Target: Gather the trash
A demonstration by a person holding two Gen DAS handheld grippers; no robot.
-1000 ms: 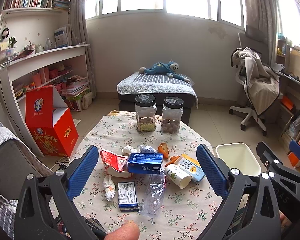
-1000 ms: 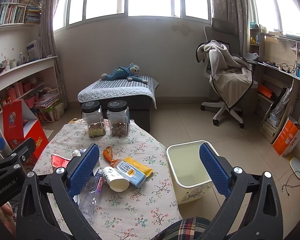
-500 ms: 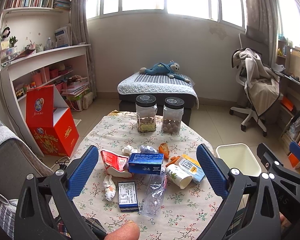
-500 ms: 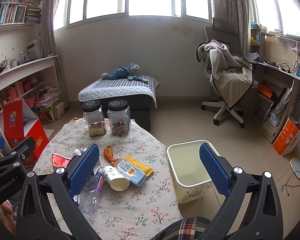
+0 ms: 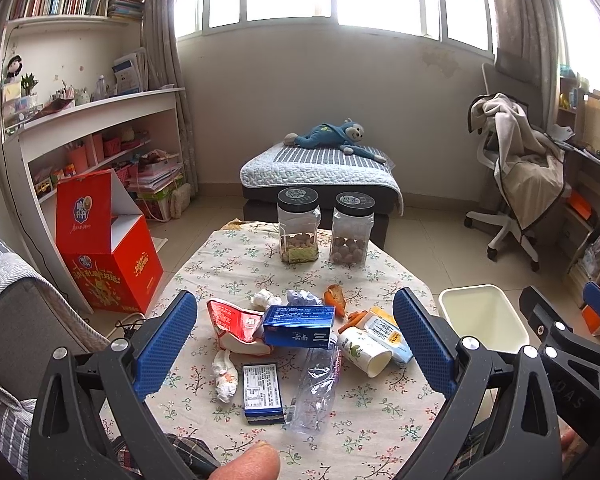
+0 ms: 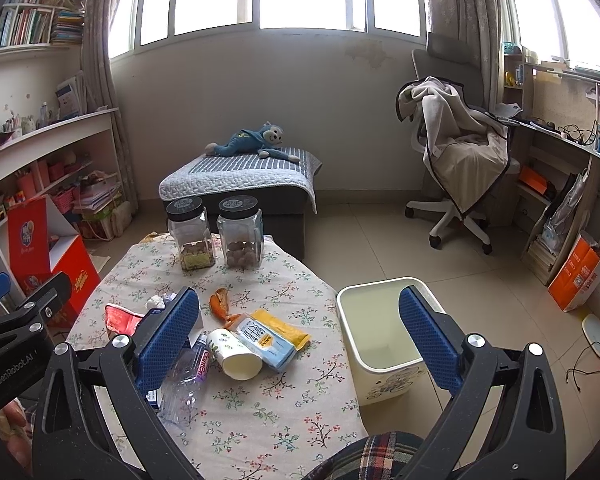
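Trash lies on a floral tablecloth (image 5: 236, 272): a red wrapper (image 5: 232, 320), a blue box (image 5: 300, 326), a small blue carton (image 5: 261, 392), a crushed clear bottle (image 5: 316, 388), a paper cup (image 5: 364, 350), a blue-and-yellow packet (image 6: 266, 338), orange peel (image 5: 336, 298) and crumpled tissues (image 5: 225, 374). A cream bin (image 6: 384, 332) stands on the floor right of the table. My left gripper (image 5: 296, 344) is open and empty above the near trash. My right gripper (image 6: 300, 332) is open and empty, over the table's right edge and the bin.
Two black-lidded jars (image 5: 298, 230) stand at the table's far end. A red carton (image 5: 104, 248) sits on the floor to the left by shelves. A bench with a plush toy (image 5: 332, 140) is behind. An office chair (image 6: 460, 160) stands at the right.
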